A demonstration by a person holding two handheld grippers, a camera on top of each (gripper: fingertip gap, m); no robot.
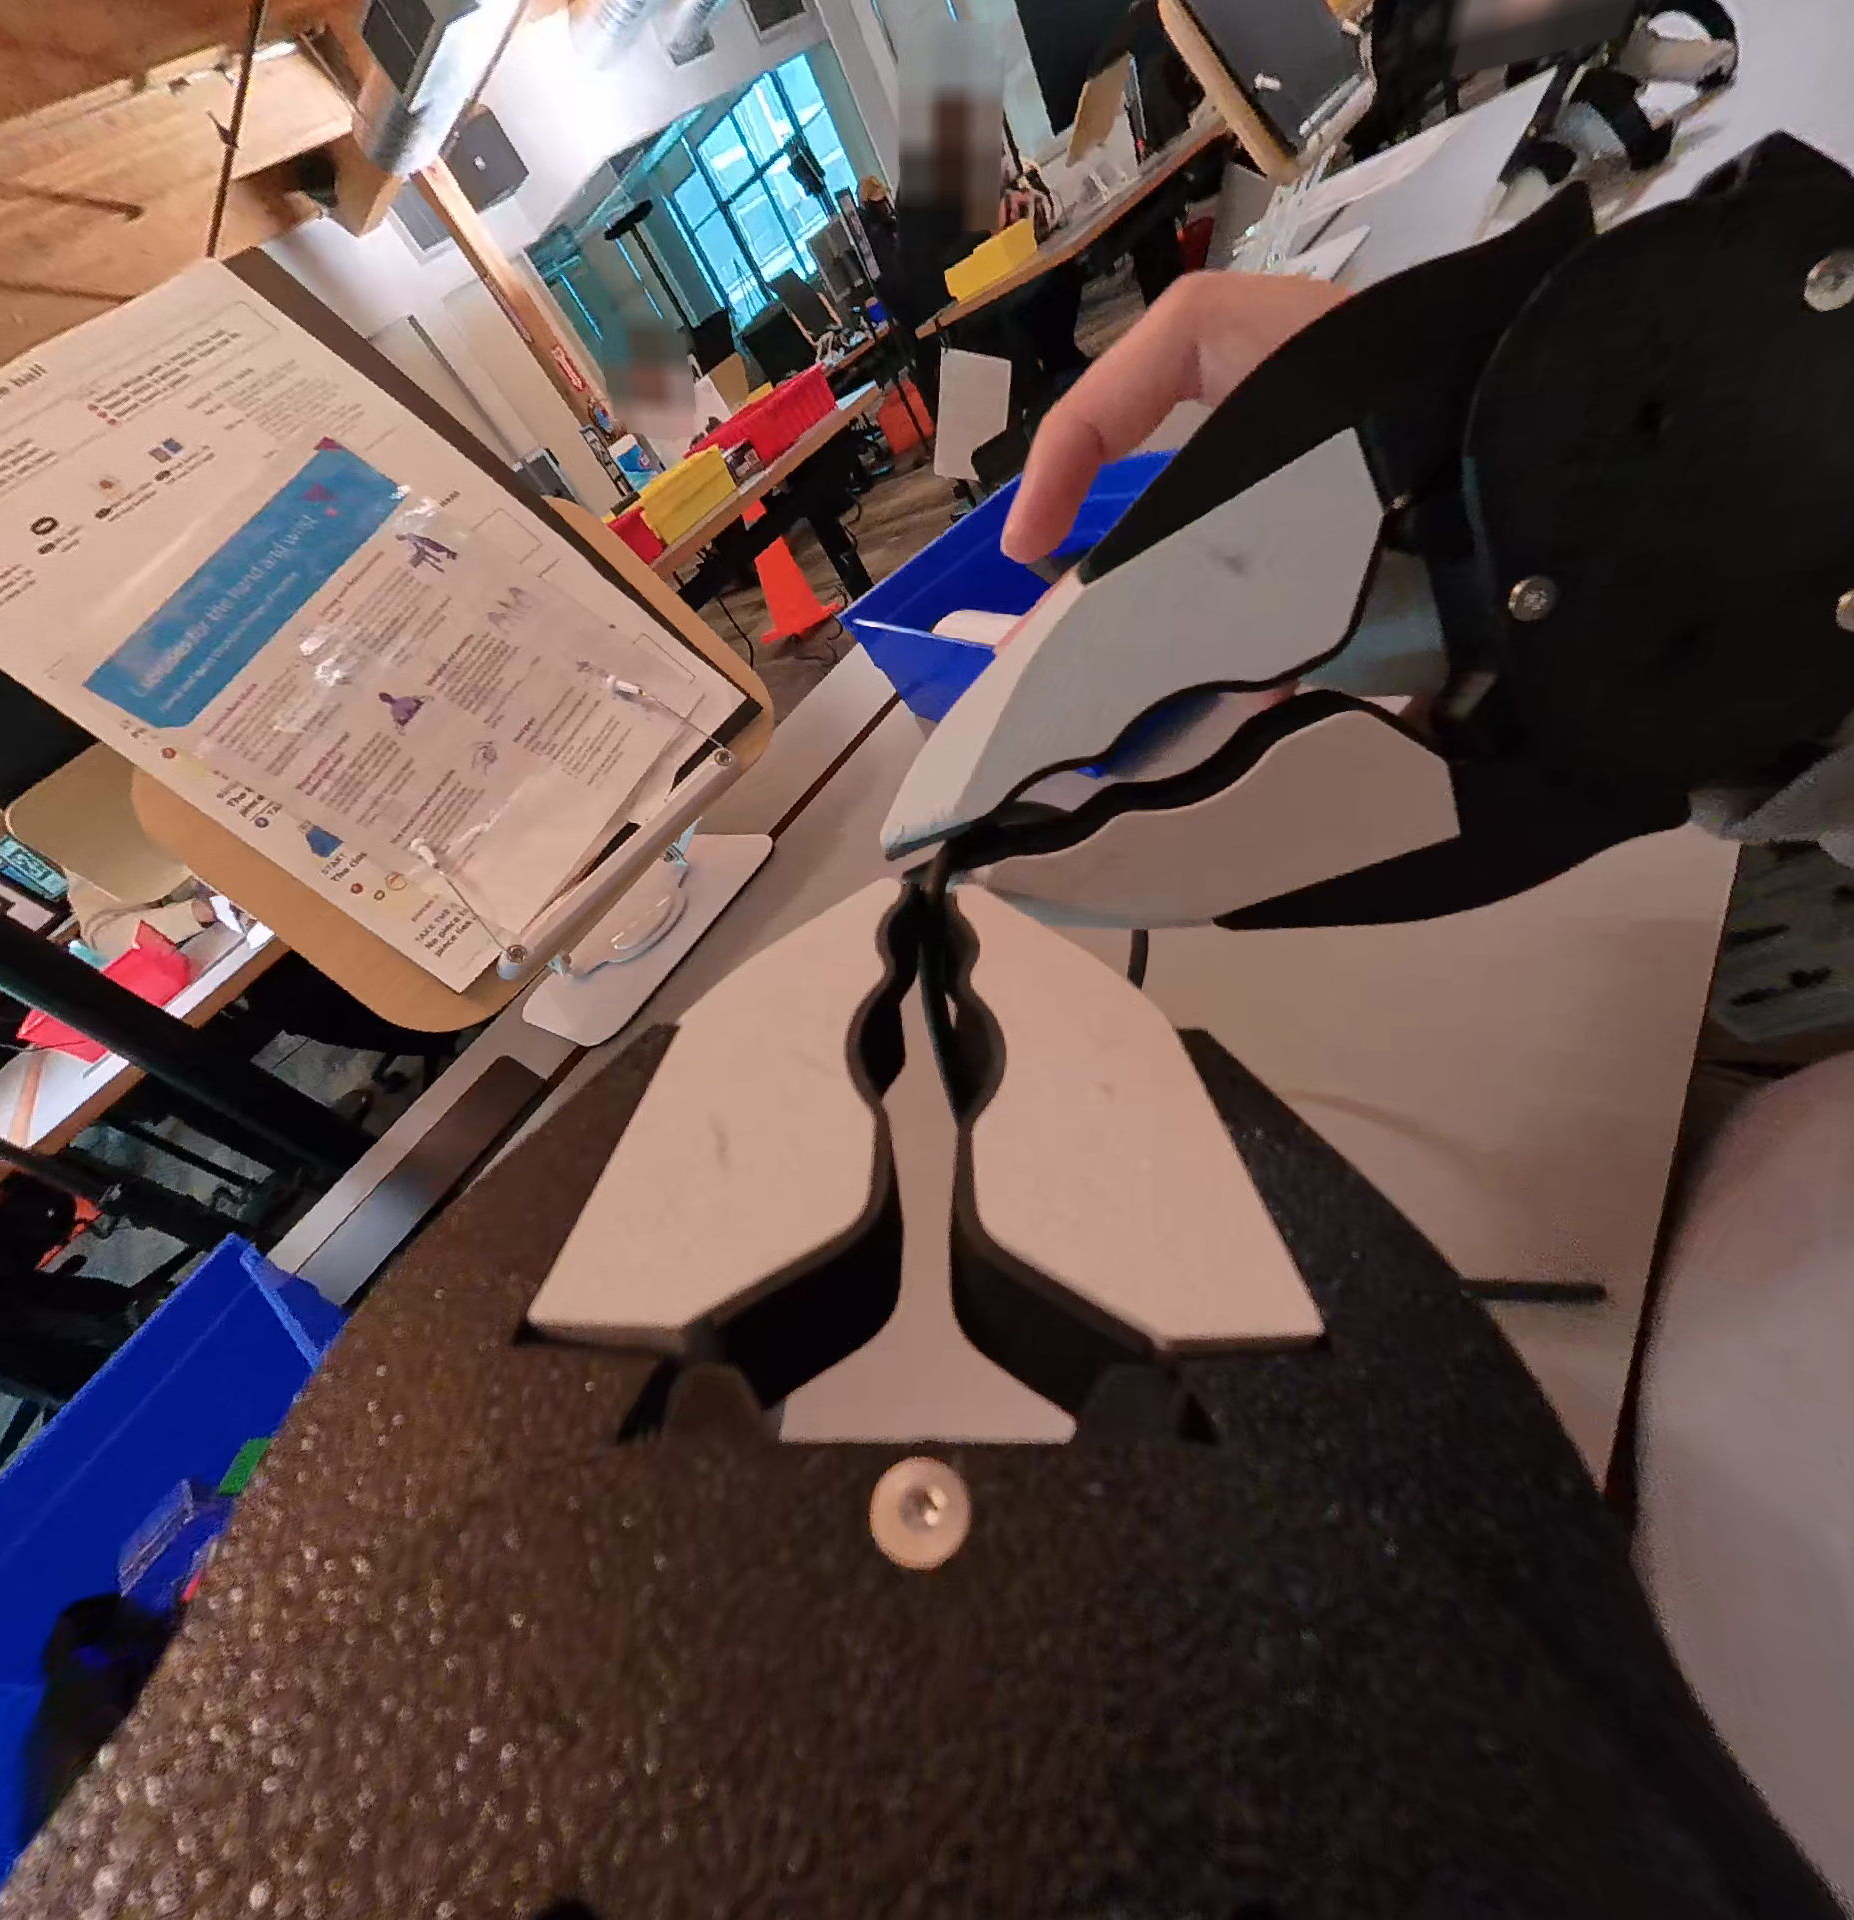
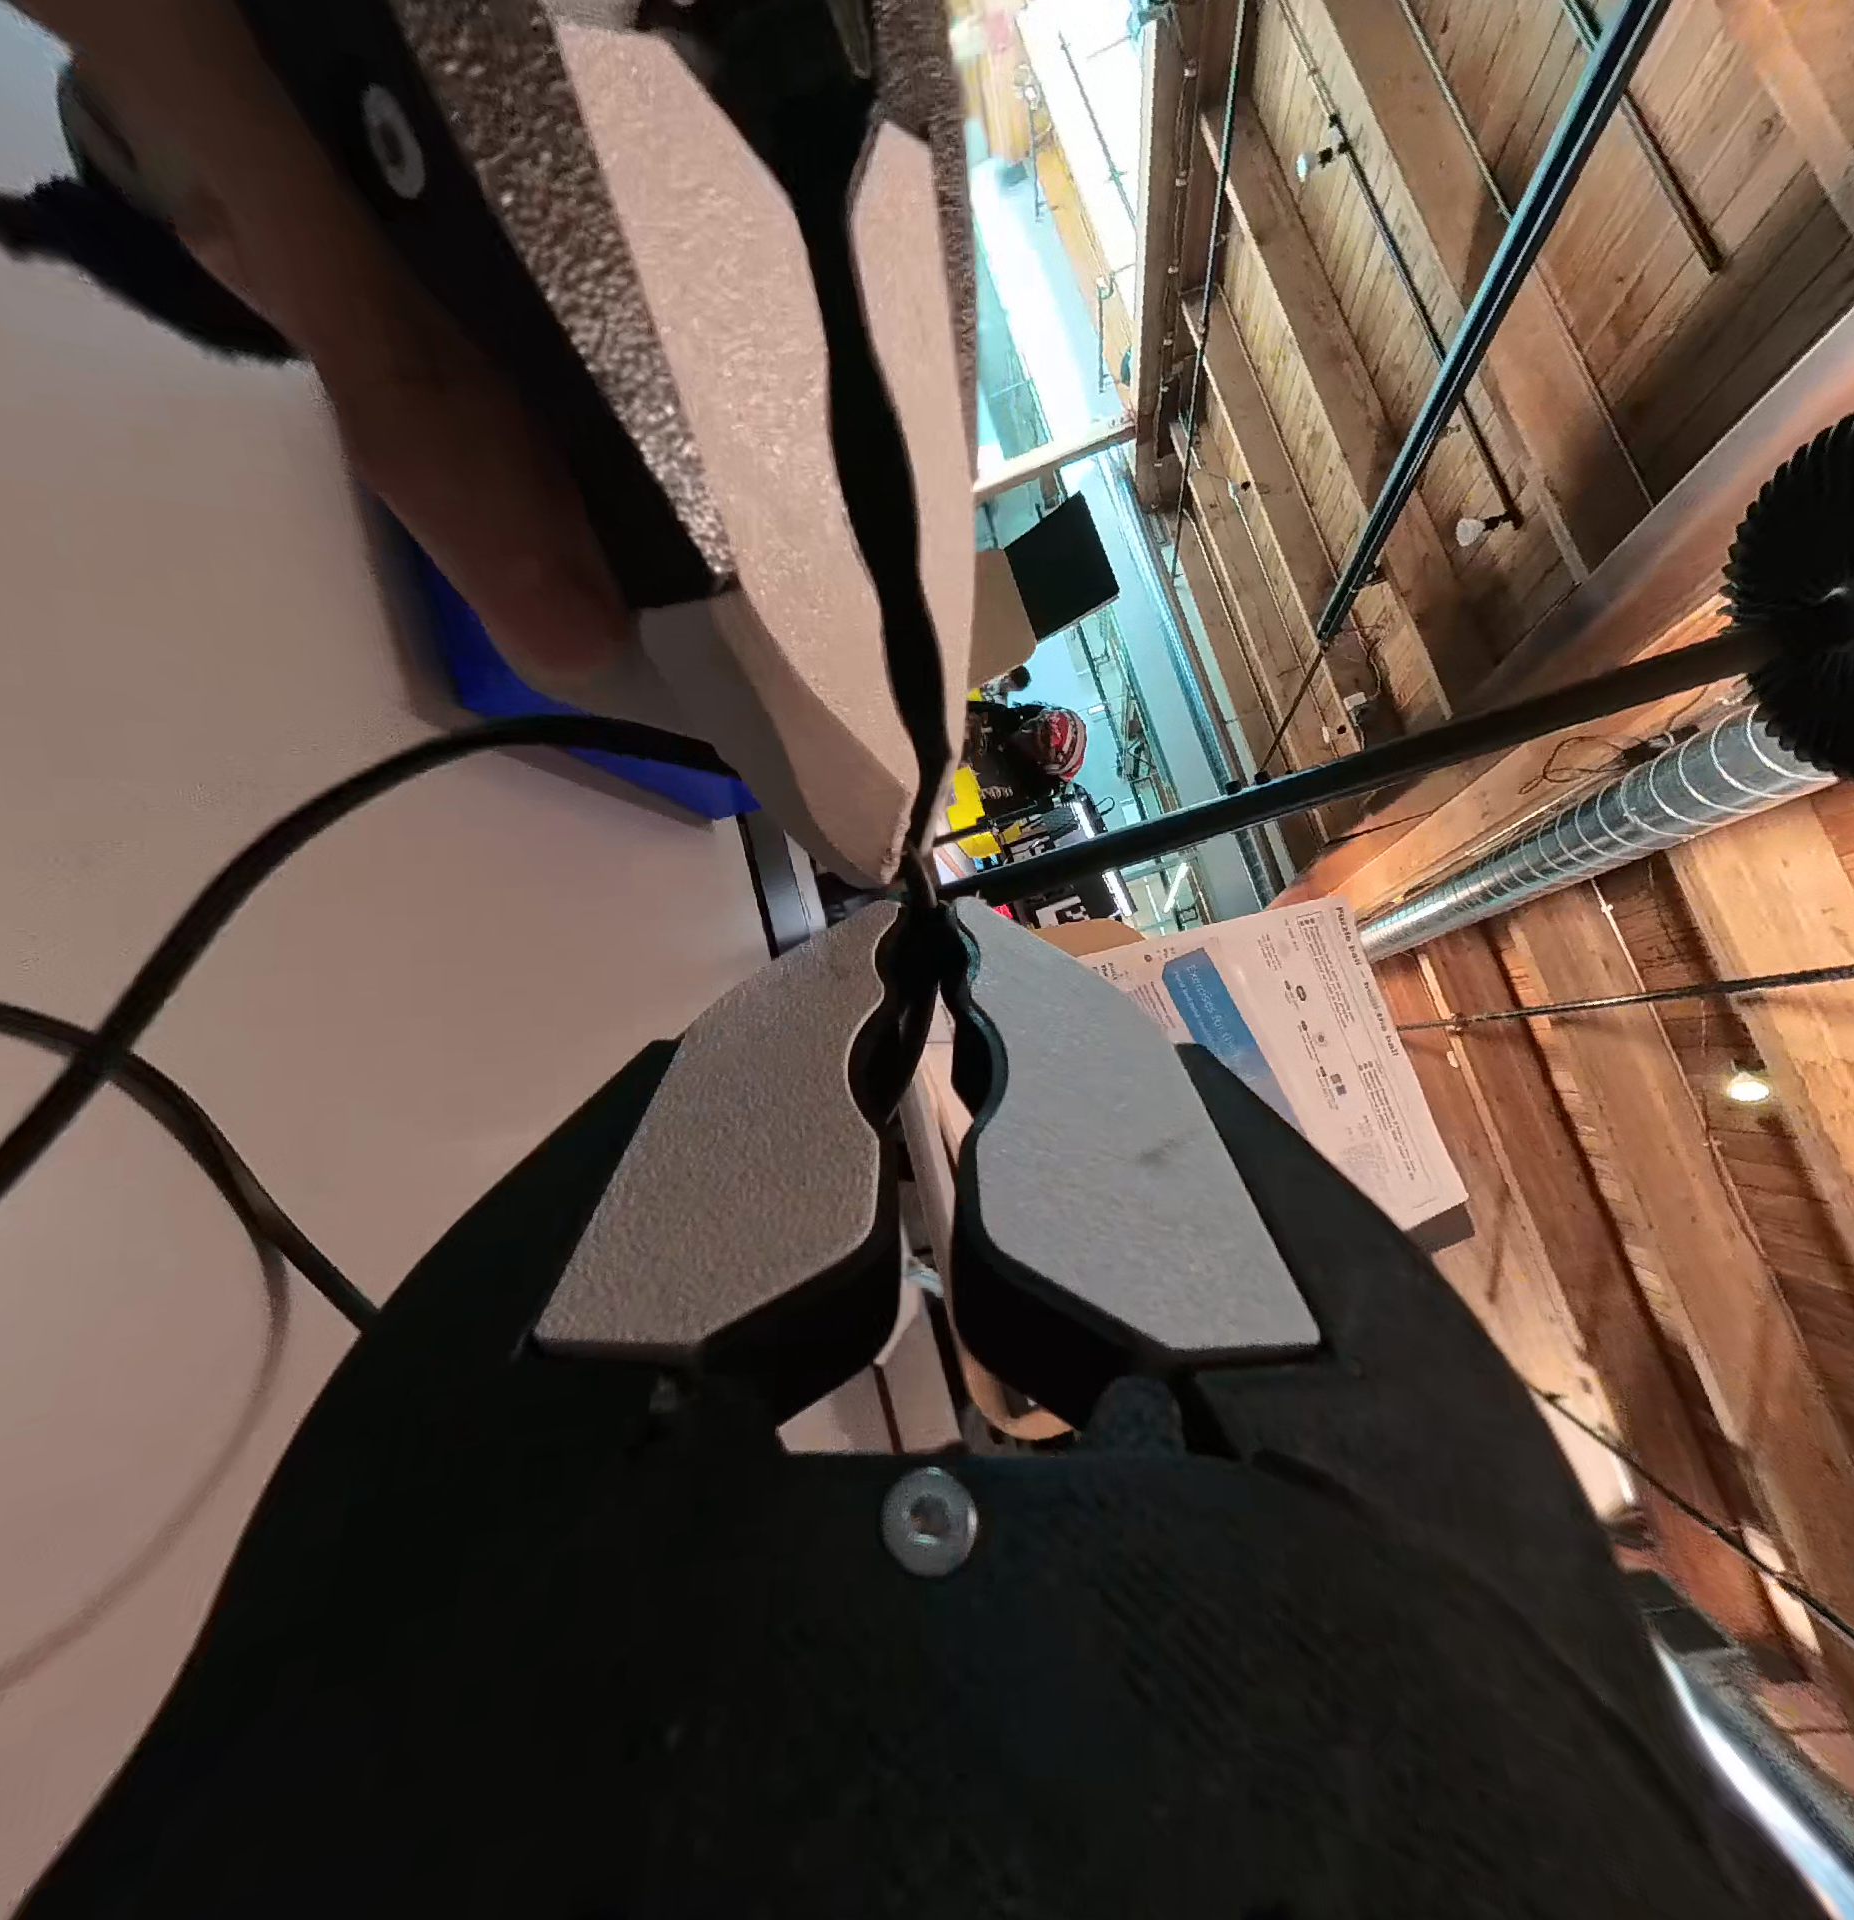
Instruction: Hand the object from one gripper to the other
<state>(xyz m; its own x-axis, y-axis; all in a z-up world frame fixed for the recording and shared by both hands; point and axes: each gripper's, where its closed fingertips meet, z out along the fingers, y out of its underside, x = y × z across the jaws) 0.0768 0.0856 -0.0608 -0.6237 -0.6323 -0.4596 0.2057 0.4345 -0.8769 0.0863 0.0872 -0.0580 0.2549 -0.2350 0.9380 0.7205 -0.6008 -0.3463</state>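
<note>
Item: thin black cable (image 1: 928,997), pinched in both your left gripper (image 1: 928,914) and right gripper (image 2: 928,935), jaws closed, tips meeting at twelve o'clock. Step: mid-handover. Next, judged: release one side only.

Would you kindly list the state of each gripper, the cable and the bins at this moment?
Left gripper: shut on the cable, tips meeting the right gripper's.
Right gripper: shut on the cable too.
Cable: thin, black, pinched by both grippers, its slack looping loosely over the table.
Far blue bin: open-topped, holding something white.
Near blue bin: open-topped, small items inside.
</note>
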